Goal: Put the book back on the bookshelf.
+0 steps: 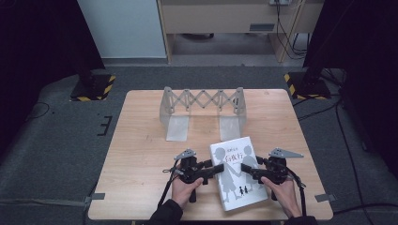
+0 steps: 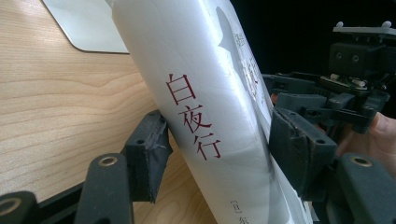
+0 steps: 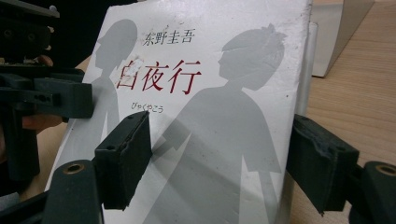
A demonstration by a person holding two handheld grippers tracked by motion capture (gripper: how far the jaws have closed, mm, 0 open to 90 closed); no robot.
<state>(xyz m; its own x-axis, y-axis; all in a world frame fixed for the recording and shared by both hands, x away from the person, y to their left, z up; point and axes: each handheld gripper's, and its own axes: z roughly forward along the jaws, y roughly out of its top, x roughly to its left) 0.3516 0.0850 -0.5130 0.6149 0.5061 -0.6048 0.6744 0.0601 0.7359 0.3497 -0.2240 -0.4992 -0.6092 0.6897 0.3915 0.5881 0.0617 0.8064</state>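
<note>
We hold both grippers at the white paperback book (image 1: 237, 172) lying near the wooden table's (image 1: 141, 154) front edge, long axis running away from us; left gripper (image 1: 219, 168) straddles its spine, right gripper (image 1: 244, 167) its fore-edge, both sets of jaws apart, unclamped.

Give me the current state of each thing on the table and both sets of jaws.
Book: closed, front cover up, lying on the table.
Expandable rack: upright, stretched out, nothing in it.
Left gripper: jaws open around the book's spine edge.
Right gripper: jaws open around the book's other edge.
</note>
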